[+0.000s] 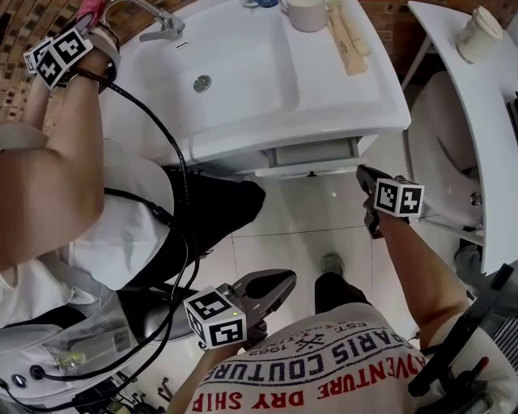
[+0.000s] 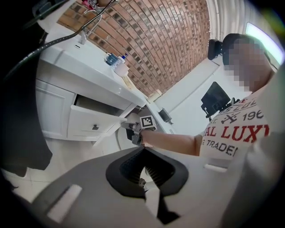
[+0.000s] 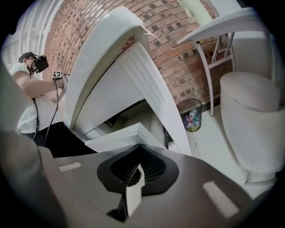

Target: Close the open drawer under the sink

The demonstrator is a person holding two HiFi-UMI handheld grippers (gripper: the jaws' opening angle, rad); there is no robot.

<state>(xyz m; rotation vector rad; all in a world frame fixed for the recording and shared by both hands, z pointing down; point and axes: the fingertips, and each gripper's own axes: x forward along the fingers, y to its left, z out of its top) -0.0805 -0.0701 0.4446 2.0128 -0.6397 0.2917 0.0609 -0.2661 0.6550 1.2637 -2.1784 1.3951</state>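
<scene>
Drawer (image 1: 312, 154) interior mostly hidden under sink (image 1: 243, 77). R gripper (image 1: 363, 173) at its right corner, L gripper (image 1: 285, 281): both pressed together. Shirt (image 1: 324, 368): "PARIS COUTURE".

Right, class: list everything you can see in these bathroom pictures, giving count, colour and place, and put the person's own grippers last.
sink: one, white, top centre of the head view
faucet: one, metallic, on the sink's rim
drawer: one, white, open, under the sink
cup: one, pale, on the sink counter
wooden sticks: apparently two, tan, beside that cup
toilet: one, white, right of the sink
shelf: one, white, above the toilet
shelf cup: one, cream, on the shelf
waste bin: one, dark, by the brick wall
second person: one, white shirt, left of the sink
left gripper: grey, jaws together, empty
right gripper: grey, jaws together, at the drawer's corner
</scene>
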